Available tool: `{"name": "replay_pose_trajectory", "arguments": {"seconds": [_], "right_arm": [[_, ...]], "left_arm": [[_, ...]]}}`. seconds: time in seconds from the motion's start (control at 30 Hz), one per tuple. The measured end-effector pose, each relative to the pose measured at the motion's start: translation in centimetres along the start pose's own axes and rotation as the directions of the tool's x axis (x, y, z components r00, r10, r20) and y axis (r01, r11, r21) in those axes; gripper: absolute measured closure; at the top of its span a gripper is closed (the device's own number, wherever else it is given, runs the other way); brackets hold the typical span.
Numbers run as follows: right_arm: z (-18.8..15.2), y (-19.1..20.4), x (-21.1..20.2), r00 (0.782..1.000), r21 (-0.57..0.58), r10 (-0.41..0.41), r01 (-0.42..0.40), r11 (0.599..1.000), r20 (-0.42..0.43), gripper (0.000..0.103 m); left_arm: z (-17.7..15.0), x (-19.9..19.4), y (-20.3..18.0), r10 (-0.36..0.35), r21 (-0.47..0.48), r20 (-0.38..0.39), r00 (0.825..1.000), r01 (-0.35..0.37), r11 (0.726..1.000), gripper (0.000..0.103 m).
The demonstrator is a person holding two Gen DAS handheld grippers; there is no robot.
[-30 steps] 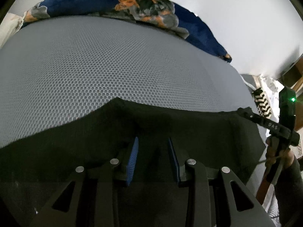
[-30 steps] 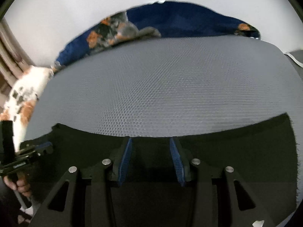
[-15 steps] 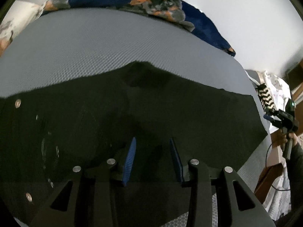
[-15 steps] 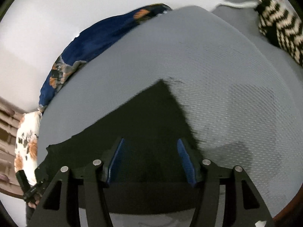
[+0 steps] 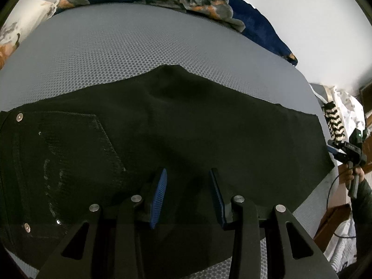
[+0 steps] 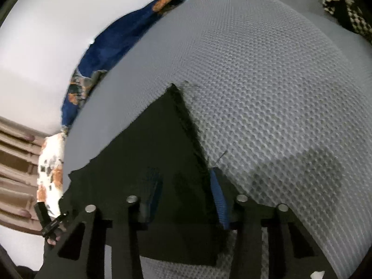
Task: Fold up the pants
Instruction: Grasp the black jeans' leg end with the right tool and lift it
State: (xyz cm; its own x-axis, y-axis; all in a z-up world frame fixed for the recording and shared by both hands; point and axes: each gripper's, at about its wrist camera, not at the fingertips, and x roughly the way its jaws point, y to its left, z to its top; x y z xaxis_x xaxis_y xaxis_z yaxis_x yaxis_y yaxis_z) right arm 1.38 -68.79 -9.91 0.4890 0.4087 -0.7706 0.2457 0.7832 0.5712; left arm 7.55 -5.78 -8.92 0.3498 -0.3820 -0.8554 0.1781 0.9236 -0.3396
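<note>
Here black pants [image 5: 186, 127] lie on grey mattress [image 5: 116, 46].

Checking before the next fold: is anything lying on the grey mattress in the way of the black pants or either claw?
Nothing visible. The black pants lie flat on bare grey mesh mattress; the blue floral blanket sits along its far edge, apart from the pants.

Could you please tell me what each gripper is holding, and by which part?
Neither visibly grips the black pants: the left gripper is open over the middle; the right gripper, closing, straddles the hem.
</note>
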Motion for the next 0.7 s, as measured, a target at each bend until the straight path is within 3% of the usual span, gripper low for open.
{"name": "replay_pose_trajectory", "arguments": {"seconds": [0.2, 0.3, 0.5, 0.7], "right_arm": [[0.4, 0.3, 1.4, 0.996, 0.003, 0.083, -0.083, 0.997, 0.019, 0.074], [0.5, 0.5, 2.0, 0.996, 0.016, 0.092, -0.092, 0.996, 0.015, 0.085], [0.0, 1.5, 2.3, 0.998, 0.058, 0.056, -0.058, 0.997, 0.041, 0.091], [-1.1, 4.1, 1.2, 0.994, 0.079, 0.048, -0.055, 0.995, 0.093, 0.093]], "left_arm": [[0.2, 1.0, -0.3, 0.015, -0.010, -0.022, 1.000, -0.016, 1.000, 0.064], [0.4, 1.3, -0.6, 0.015, 0.004, -0.018, 1.000, -0.015, 1.000, 0.061], [0.2, 1.4, -0.7, 0.016, 0.025, 0.000, 1.000, -0.016, 1.000, 0.059], [0.1, 1.2, 0.1, -0.031, 0.007, 0.017, 0.999, 0.031, 0.999, 0.057]]}}
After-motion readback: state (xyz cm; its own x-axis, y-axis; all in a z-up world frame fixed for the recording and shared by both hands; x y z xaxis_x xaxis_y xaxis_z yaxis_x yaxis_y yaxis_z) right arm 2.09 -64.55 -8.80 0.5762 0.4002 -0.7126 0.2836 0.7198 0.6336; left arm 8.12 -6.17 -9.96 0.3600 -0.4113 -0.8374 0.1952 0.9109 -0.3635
